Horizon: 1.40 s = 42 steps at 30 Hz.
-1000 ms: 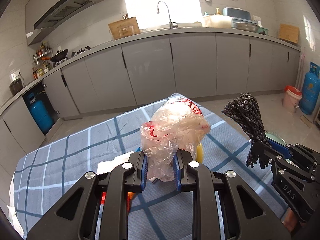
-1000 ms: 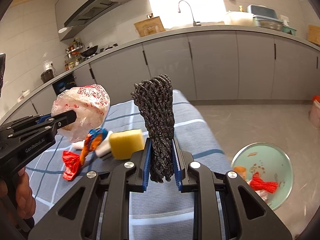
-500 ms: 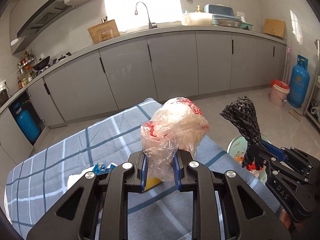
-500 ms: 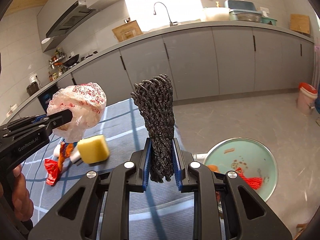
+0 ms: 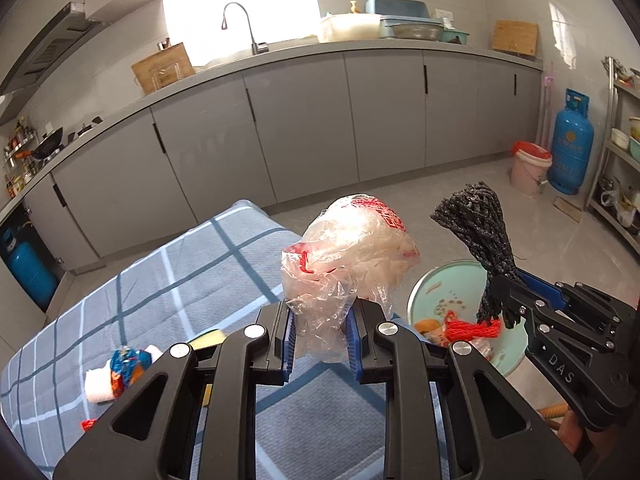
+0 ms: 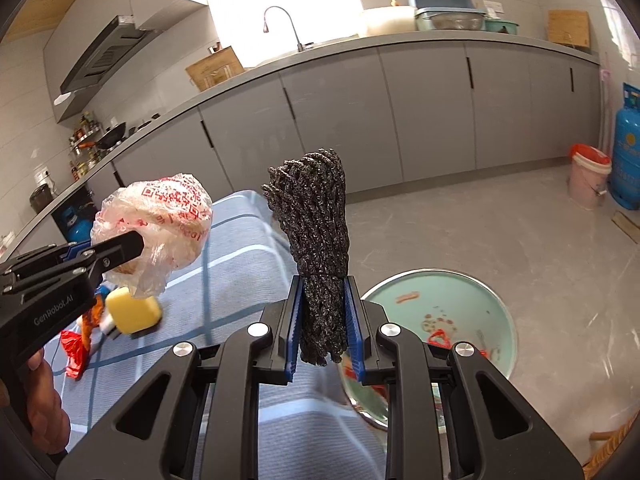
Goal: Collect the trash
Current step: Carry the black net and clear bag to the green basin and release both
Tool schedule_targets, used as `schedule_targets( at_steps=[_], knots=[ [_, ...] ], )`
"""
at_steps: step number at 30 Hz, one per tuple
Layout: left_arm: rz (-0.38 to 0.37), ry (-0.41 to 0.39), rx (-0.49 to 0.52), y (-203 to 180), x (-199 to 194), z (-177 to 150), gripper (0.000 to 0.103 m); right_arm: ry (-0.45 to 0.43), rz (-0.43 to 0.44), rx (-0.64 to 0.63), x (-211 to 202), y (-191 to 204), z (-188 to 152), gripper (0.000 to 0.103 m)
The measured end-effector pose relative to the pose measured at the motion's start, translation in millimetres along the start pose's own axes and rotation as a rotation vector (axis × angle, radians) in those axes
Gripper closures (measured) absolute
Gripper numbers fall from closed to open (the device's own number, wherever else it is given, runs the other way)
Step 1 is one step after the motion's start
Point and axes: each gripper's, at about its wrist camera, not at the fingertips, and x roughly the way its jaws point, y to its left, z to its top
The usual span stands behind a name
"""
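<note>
left gripper [image 5: 319,336] clamps plastic bag [image 5: 352,248] | right gripper [image 6: 323,330] clamps upright black rope bundle [image 6: 316,240] | basin [image 6: 460,300] below-right, right hand nearer

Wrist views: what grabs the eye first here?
Dead centre of each view is clamped trash: the left gripper is shut on a crumpled clear plastic bag with red print, and the right gripper on a dark bundle of twisted rope. Both hang by the edge of the blue checked table, near a pale green basin on the floor that already holds red scraps.
</note>
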Motion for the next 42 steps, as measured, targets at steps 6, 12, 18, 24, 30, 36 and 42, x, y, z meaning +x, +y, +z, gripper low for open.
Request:
schedule_targets(
  at_steps=[6,12,18,24,30,36,42],
  knots=[
    [-0.027,0.014,0.029,-18.1,11.1,-1.6,0.081,0.011,-0.034,0.024,3.5,-20.9,-1.3,0.081],
    [-0.063,0.019,0.044,-37.4,21.8,2.6,0.081,0.015,-0.075,0.039,5.2,-41.6,-0.4,0.081],
    [-0.106,0.005,0.062,-58.4,29.0,7.9,0.081,0.022,-0.114,0.055,9.5,-64.2,4.6,0.081],
    [-0.156,0.016,0.073,-78.8,44.8,10.5,0.081,0.042,-0.145,0.053,23.0,-78.0,5.0,0.080],
    [-0.170,0.020,0.093,-93.2,59.3,10.8,0.080,0.050,-0.187,0.063,36.8,-98.0,4.4,0.079],
    [-0.184,0.049,0.104,-101.7,77.5,6.2,0.066,0.054,-0.215,0.060,46.4,-107.8,2.8,0.077],
    [-0.152,0.062,0.097,-97.8,82.1,-3.1,0.028,0.040,-0.244,0.088,46.4,-117.6,-0.5,0.039]
  ],
)
